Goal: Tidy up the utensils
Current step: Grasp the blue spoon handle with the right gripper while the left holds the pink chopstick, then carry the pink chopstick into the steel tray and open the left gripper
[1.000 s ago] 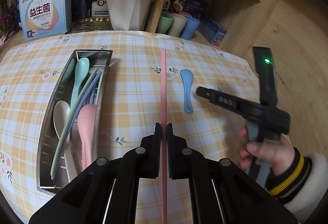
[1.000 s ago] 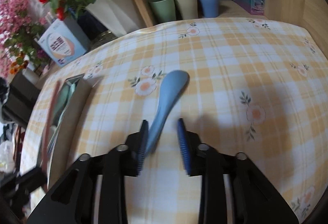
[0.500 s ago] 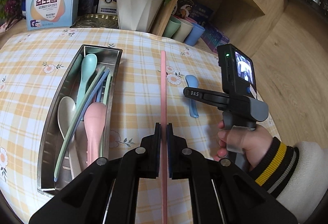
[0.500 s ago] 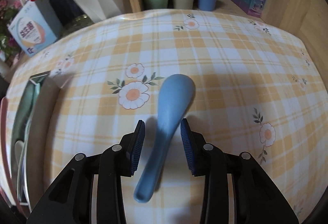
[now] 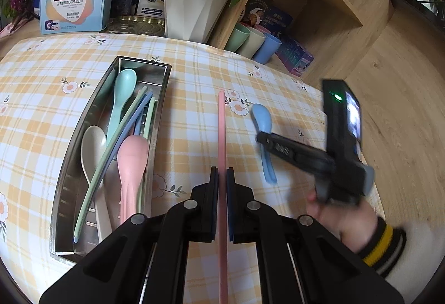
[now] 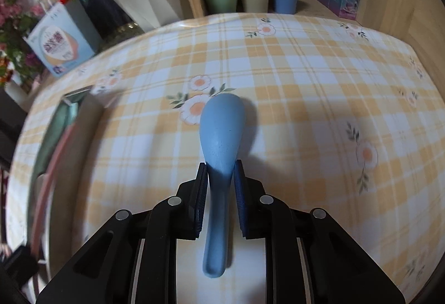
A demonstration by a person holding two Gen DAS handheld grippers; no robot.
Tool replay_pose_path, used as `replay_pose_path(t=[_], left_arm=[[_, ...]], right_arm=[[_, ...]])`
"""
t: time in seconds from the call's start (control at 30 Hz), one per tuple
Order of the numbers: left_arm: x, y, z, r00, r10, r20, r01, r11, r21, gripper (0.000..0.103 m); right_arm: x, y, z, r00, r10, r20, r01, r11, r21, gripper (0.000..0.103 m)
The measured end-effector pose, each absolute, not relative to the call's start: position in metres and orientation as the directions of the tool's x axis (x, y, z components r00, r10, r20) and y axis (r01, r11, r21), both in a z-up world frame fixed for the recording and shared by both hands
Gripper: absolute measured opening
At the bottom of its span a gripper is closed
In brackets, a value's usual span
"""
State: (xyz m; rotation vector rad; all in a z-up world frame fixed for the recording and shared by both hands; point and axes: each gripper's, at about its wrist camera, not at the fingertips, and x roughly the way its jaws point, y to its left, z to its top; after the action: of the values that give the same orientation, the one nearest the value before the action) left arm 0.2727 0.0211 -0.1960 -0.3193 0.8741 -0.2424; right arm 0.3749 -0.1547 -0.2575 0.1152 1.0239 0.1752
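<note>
Left gripper (image 5: pixel 222 176): clamped on the pink chopstick (image 5: pixel 221 134), which points toward 12 o'clock above the cloth.
Right gripper (image 6: pixel 220 179): jaws narrow, pads touching or nearly touching the neck of the blue spoon (image 6: pixel 219 154); whether they grip yet, I cannot tell.
Blue spoon: lying bowl-down on the checked tablecloth (image 6: pixel 306 98), bowl toward 12 o'clock.
Metal tray (image 5: pixel 69 154): at 9 o'clock of the chopstick, already holding spoons and chopsticks (fairly crowded).
Doing it well: I'd close squarely on the tapered neck before lifting, else the spoon may slip forward.
</note>
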Motion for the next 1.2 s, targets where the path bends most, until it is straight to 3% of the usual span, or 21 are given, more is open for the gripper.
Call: replay_pose_path(t=[0.37, 0.83, 1.2], left_arm=[[0.269, 0.017, -0.192, 0.616, -0.328, -0.716, 0.083, 0.931, -0.355, 0.005], [0.265, 0.021, -0.181, 0.629, -0.34, -0.699, 0.093, 0.926, -0.366, 0.005], [0.267, 0.069, -0.165, 0.679, -0.291, -0.674, -0.008, 0.915, -0.404, 0.005]], right_arm=[[0.315, -0.144, -0.234, 0.567, 0.313, -0.762, -0.232, 0.948, 0.216, 0.019], [0.296, -0.15, -0.221, 0.568, 0.398, -0.72, -0.243, 0.917, 0.315, 0.019], [0.294, -0.15, -0.208, 0.588, 0.418, -0.693, -0.254, 0.908, 0.333, 0.019]])
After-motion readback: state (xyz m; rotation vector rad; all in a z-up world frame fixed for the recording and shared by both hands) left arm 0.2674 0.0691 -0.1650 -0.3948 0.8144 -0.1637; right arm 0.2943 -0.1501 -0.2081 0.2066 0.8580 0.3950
